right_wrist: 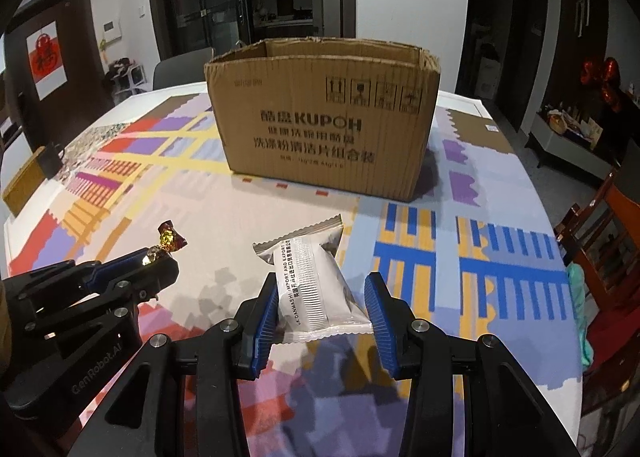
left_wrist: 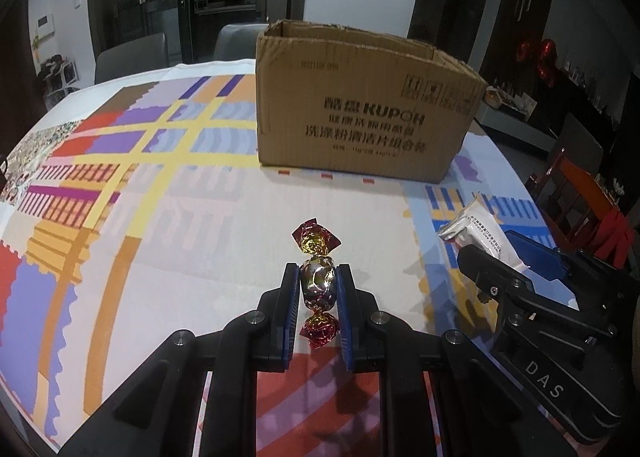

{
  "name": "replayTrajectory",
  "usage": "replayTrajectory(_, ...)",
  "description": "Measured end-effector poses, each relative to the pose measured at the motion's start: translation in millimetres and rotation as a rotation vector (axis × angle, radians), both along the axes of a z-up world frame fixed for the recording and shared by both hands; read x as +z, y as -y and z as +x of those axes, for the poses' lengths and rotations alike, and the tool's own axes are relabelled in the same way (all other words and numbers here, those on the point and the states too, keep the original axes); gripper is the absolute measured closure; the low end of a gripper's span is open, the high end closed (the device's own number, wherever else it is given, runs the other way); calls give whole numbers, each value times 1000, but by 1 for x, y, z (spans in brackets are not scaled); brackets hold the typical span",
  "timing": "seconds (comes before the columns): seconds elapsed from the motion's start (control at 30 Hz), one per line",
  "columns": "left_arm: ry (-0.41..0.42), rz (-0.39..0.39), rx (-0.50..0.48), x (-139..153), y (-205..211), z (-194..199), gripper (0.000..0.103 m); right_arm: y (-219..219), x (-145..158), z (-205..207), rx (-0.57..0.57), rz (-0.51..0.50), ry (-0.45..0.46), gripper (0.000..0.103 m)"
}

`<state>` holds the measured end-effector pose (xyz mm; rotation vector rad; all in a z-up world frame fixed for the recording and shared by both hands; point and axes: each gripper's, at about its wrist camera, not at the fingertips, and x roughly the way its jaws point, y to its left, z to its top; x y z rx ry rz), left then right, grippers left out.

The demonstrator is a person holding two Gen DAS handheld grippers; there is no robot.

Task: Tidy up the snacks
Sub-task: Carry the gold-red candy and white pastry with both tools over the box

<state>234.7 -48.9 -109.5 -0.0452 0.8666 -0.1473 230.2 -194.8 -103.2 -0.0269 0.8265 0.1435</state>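
Note:
My left gripper (left_wrist: 318, 277) is shut on a foil-wrapped candy (left_wrist: 317, 281) with red and gold twisted ends, low over the tablecloth. The candy's end also shows in the right wrist view (right_wrist: 170, 241), sticking out of the left gripper (right_wrist: 160, 257). My right gripper (right_wrist: 324, 311) is open around a silver-white snack packet (right_wrist: 316, 285) lying on the table; the left pad touches it, the right pad stands slightly apart. The packet also shows in the left wrist view (left_wrist: 478, 231), with the right gripper (left_wrist: 516, 257) over it. An open cardboard box (left_wrist: 360, 105) (right_wrist: 320, 117) stands behind.
A colourful patterned tablecloth (right_wrist: 480, 257) covers the table. Grey chairs (left_wrist: 128, 53) stand at the far side, a wooden chair (right_wrist: 600, 241) at the right edge. A small dark object (right_wrist: 50, 159) sits at the far left of the table.

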Motion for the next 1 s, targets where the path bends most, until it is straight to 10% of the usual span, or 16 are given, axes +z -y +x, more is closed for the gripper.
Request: replayTrajectory(1.0,92,12,-18,64,7,41,84,6,65,34,-32,38,105,59)
